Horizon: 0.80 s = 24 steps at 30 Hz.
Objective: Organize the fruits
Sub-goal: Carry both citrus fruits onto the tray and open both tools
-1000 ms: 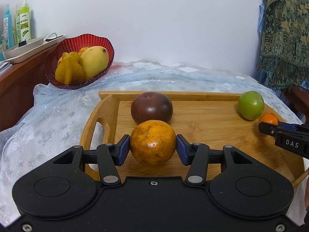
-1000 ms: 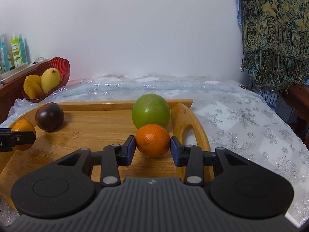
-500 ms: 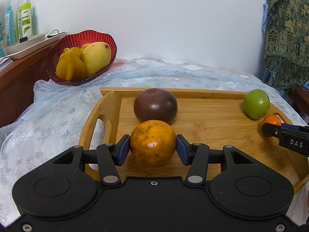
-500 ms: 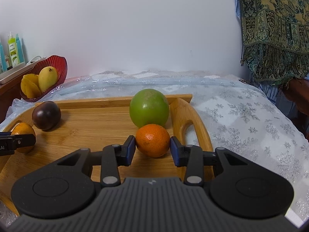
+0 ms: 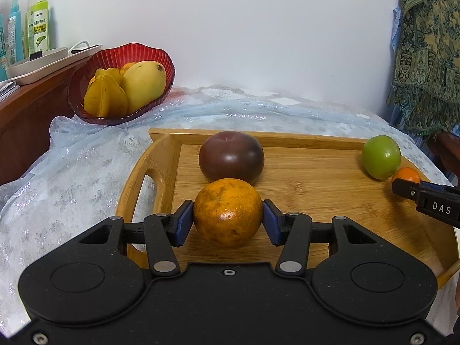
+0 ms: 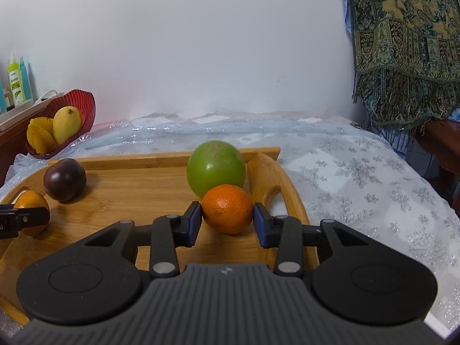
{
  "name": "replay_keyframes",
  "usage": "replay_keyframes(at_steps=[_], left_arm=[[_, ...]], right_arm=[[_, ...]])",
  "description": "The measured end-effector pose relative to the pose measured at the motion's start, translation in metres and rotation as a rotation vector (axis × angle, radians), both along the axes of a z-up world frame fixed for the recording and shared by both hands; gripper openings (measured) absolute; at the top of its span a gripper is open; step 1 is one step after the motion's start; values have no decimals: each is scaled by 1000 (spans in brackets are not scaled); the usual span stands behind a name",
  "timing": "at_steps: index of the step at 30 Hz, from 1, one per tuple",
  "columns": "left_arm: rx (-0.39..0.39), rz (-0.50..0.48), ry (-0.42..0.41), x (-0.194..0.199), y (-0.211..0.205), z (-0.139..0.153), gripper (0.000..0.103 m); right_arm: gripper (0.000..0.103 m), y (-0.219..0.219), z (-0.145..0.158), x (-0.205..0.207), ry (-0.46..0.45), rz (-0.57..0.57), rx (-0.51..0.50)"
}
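Note:
My left gripper (image 5: pixel 227 219) is shut on a large mottled orange (image 5: pixel 227 212), held over the left part of the wooden tray (image 5: pixel 330 189), just in front of a dark purple fruit (image 5: pixel 231 156). My right gripper (image 6: pixel 226 220) is shut on a small bright tangerine (image 6: pixel 227 208) at the tray's right end (image 6: pixel 129 189), right in front of a green fruit (image 6: pixel 215 168). The green fruit (image 5: pixel 381 156) and the tangerine (image 5: pixel 406 175) also show in the left wrist view. The purple fruit (image 6: pixel 64 179) and the large orange (image 6: pixel 30 204) show in the right wrist view.
A red bowl (image 5: pixel 95 63) with a mango (image 5: pixel 143 82) and star fruit (image 5: pixel 105 97) stands at the back left on the pale tablecloth (image 5: pixel 72 166). Bottles (image 5: pixel 38 26) stand on a wooden shelf. A patterned cloth (image 6: pixel 402 28) hangs at the right.
Both grippers have risen a little with their fruits still held. The tray and the other fruits sit lower and slightly nearer in both views.

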<state>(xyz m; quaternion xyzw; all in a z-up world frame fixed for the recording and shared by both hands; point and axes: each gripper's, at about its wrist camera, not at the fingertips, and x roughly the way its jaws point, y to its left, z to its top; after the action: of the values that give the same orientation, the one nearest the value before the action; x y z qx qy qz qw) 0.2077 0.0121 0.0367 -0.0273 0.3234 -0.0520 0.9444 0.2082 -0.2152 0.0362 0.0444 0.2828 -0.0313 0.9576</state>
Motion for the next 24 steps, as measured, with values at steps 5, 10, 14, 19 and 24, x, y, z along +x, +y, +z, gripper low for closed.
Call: replay_keyframes(at_steps=[5,10,14,19,24], left_arm=[[6,3,-3,0,-1,0,49],[8,1,-4,-1,-2,0,49],[6,3,-3,-1,-1,0,50],[11,3,-9,-1,-1,0,50],[13,8,-20,-3,0,2,50]], right_arm=[[44,0,-3,1,18,2,9],[44,3,-3,1,17,10,1],[47,1,-3,1,18,8,11],[62,1,-3,1,26,13,11],[62,1,-3,-1,43,12,24]])
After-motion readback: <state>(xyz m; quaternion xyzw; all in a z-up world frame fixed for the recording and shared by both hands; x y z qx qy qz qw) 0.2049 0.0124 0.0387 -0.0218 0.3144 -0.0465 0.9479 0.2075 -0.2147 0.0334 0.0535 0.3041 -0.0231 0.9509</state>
